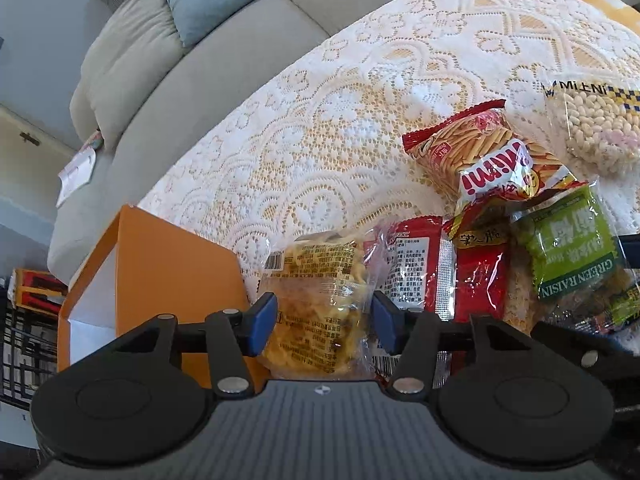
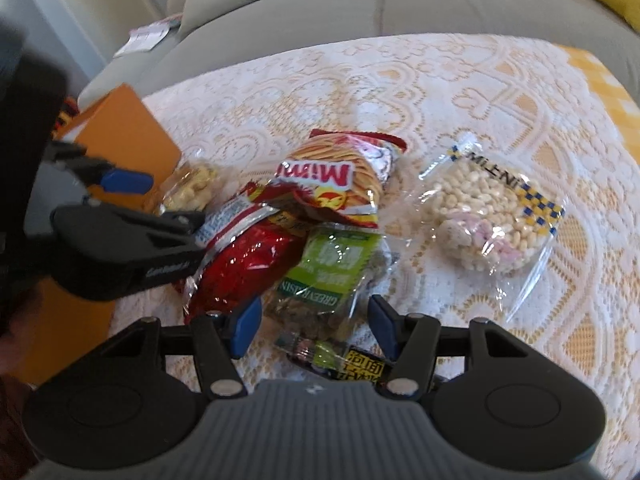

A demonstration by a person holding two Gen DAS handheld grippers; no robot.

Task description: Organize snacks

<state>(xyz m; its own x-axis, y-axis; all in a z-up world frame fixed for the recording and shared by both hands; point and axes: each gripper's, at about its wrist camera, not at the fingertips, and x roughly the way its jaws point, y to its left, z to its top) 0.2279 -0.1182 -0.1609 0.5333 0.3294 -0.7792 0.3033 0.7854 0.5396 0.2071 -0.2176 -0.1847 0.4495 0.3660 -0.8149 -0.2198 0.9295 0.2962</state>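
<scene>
Several snack packs lie on a lace-covered table. In the left wrist view my left gripper (image 1: pixel 323 322) is open, its blue pads on either side of a clear bag of yellow snacks (image 1: pixel 316 300), apart from it. Right of it lie a red packet (image 1: pixel 476 280), a Mimi stick-snack bag (image 1: pixel 492 160), a green raisin bag (image 1: pixel 576 256) and a clear puffed-grain bag (image 1: pixel 600 124). In the right wrist view my right gripper (image 2: pixel 316 326) is open around the lower end of the green raisin bag (image 2: pixel 328 276). The left gripper (image 2: pixel 132 200) shows at the left there.
An open orange box (image 1: pixel 160 264) with a white inside stands at the table's left edge; it also shows in the right wrist view (image 2: pixel 128 128). A grey sofa (image 1: pixel 208 40) with cushions runs behind the table. The lace cloth (image 1: pixel 360 100) covers the table top.
</scene>
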